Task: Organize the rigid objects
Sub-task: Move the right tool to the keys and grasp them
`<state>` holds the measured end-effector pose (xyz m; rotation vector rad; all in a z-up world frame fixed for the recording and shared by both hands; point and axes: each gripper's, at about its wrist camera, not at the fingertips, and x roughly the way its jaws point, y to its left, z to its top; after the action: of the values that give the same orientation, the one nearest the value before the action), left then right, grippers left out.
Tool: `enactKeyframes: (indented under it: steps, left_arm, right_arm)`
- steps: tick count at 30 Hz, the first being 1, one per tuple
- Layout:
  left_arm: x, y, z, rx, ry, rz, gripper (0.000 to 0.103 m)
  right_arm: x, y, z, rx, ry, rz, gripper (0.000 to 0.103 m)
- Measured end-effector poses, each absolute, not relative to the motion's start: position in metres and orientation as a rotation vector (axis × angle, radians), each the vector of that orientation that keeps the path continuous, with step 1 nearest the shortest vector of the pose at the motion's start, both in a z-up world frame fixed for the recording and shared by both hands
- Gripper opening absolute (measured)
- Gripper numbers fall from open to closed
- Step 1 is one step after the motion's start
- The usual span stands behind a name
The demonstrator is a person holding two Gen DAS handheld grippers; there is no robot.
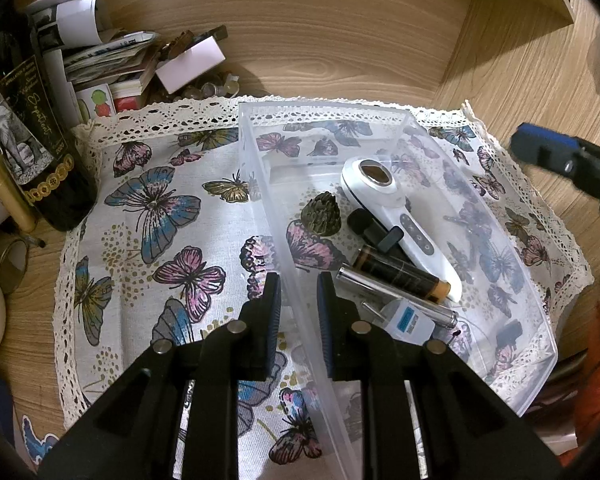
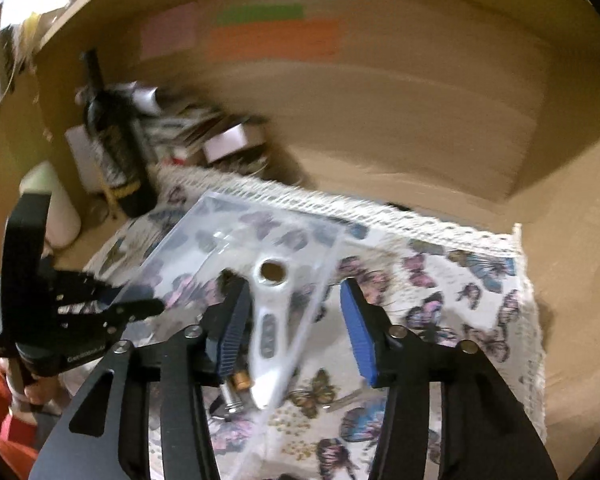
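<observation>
- left tongs (image 1: 299, 286) clamped on clear bin (image 1: 540, 344) near-left wall
- right tongs (image 2: 292, 320) released, nothing between them
- white handheld device (image 1: 384, 204) lies inside bin

A light wood-grain desk (image 1: 340, 40) is filling both views, with a wooden back panel (image 2: 400, 100) rising behind it and carrying pink, green and orange sticky notes (image 2: 274, 40). A butterfly-printed cloth (image 1: 160, 208) with a lace edge is lying across the desktop, while at the left a dark wine bottle (image 1: 32, 136) is standing upright beside a heap of papers and small boxes (image 1: 112, 60). Warm indoor light is falling over the surface, and the right wrist view is showing all of it blurred.
</observation>
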<state>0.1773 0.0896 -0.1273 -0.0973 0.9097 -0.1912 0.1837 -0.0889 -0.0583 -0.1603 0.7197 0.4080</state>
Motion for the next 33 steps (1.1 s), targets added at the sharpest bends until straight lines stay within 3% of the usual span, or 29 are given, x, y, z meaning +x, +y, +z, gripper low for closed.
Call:
enactKeyframes:
  steps: [6,19,23,27,33]
  left_arm:
    - [0.177,0.089,-0.127,-0.096,0.910,-0.191,0.018]
    - [0.177,0.089,-0.128,-0.094,0.911,-0.190,0.018]
    - [0.178,0.090,-0.128,-0.093,0.913,-0.189,0.018]
    - [0.178,0.090,-0.128,-0.094,0.915,-0.187,0.018]
    - [0.179,0.089,-0.128,-0.091,0.915,-0.187,0.018]
  right_arm:
    - [0.197,-0.123,-0.068,-0.084,0.752,0.315,0.051]
    - [0.212,-0.147,-0.164,-0.049,1.038,0.262,0.051]
    - [0.203,-0.145,-0.169,-0.045,1.029,0.277,0.059]
    - [0.198,-0.138,-0.173,-0.090,0.999,0.247,0.059]
    - [0.192,-0.135,-0.170,-0.139,0.965,0.234,0.023]
